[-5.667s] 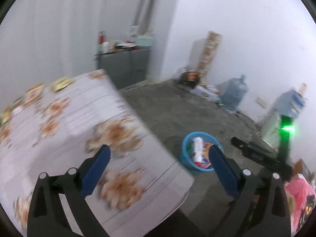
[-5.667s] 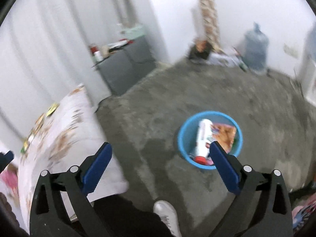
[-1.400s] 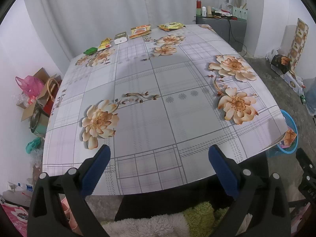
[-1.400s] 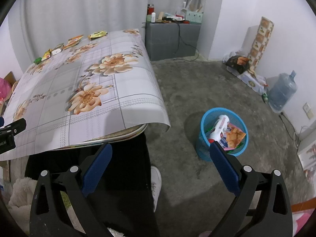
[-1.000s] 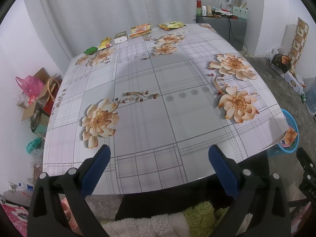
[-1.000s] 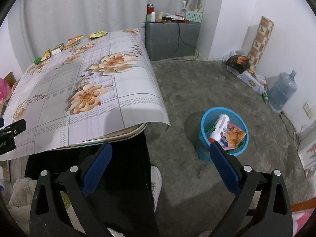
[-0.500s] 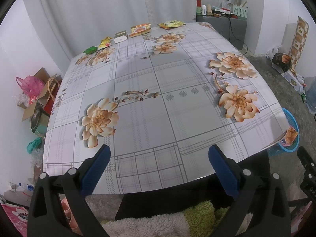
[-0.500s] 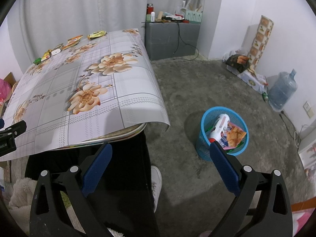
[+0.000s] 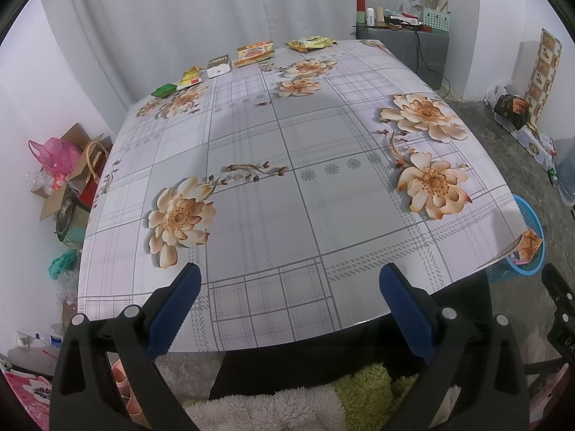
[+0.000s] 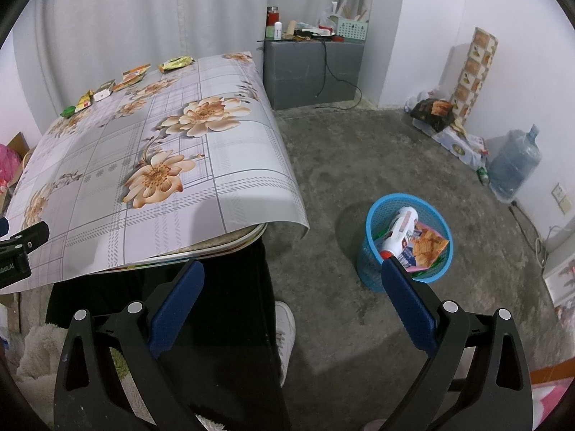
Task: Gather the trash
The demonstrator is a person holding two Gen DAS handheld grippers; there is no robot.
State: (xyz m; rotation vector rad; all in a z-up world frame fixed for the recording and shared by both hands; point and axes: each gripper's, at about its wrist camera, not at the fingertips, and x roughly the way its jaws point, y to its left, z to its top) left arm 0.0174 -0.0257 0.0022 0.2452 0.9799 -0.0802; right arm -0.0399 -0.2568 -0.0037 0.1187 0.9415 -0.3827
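Broadly, the bench (image 9: 287,186) fills most of the left wrist view, spread with a flowered cloth and bare over its near and middle parts. Trash is left only along its far edge, in the upper part of that frame. From right to left there lie a yellow-green snack bag (image 9: 311,43), an orange packet (image 9: 254,52), a small white box (image 9: 218,65), a yellow wrapper (image 9: 190,77) and a little green packet (image 9: 163,91), each apart from its neighbour.

On the floor, right of centre in the right wrist view, stands the blue basket (image 10: 373,222), well apart from the bench corner. It already holds a white bottle (image 10: 399,231) and a crisp packet (image 10: 427,246), so part of the collecting looks done; five pieces appear to be left.

Low in each frame, the left gripper (image 9: 289,301) and the right gripper (image 10: 293,296) hang with jaws spread wide and nothing between them. The left one hovers over the near edge of the bench, far from the wrappers, so the next reach must go right across the cloth.
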